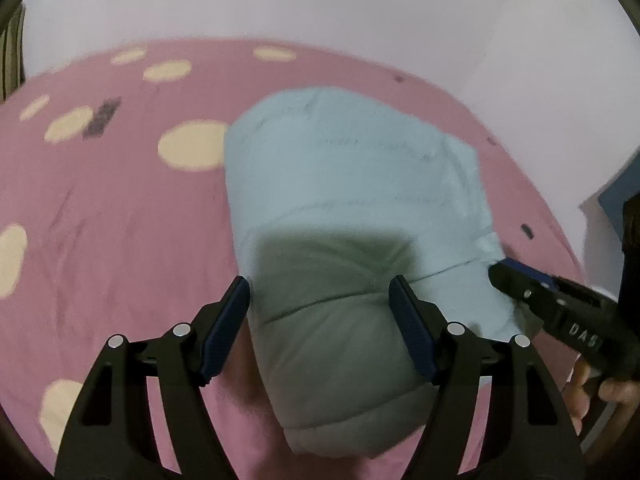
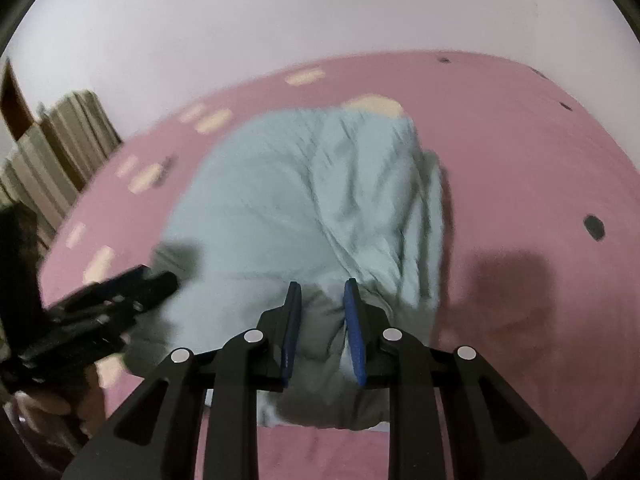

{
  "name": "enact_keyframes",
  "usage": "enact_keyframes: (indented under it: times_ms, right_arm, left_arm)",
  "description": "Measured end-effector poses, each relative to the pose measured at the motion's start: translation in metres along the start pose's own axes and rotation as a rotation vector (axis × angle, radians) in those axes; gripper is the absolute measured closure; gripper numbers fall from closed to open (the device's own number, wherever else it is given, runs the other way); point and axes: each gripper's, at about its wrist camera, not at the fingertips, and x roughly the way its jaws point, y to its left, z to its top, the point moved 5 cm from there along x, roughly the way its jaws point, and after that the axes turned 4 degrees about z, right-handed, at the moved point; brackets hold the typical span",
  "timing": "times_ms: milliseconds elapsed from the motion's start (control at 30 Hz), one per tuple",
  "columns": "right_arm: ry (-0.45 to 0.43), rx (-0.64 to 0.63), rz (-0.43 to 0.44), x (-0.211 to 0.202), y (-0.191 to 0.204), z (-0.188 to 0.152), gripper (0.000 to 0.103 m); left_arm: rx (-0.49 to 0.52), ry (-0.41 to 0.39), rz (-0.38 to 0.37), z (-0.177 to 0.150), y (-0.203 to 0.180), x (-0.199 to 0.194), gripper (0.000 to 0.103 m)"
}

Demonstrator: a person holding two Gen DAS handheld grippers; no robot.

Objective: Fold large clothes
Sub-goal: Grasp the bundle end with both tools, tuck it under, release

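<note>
Pink bed (image 1: 120,216) carries the folded garment (image 1: 340,184) lengthwise ahead; left gripper (image 1: 320,300) jaws wide astride its near end, right gripper (image 2: 322,300) jaws narrow, empty.

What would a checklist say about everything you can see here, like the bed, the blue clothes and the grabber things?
Surface: pink bed sheet with cream ovals and a few small dark spots.
Job's things: pale blue padded garment lying folded into a thick bundle on the sheet.
Clutter: nothing seen.
Grippers: left gripper open, wide, above the bundle's near end, pads not pressing it; right gripper narrow, jaws slightly apart over the bundle's near edge, grip unclear in blur.
Cables: nothing seen.
Surroundings: plain pale wall behind the bed; striped curtain at the left in the right wrist view.
</note>
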Motion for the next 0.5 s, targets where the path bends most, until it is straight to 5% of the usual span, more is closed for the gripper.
enact_keyframes:
  times_ms: [133,500]
  right_arm:
    - [0.059,0.058,0.018,0.029,-0.021,-0.017,0.083]
    - [0.003,0.056,0.003,0.044,-0.023,-0.032,0.084]
  left_arm:
    - [-0.017,0.062,0.006,-0.01,0.006,0.026,0.03]
    - [-0.001,0.06,0.033,-0.02,0.007,0.04,0.03]
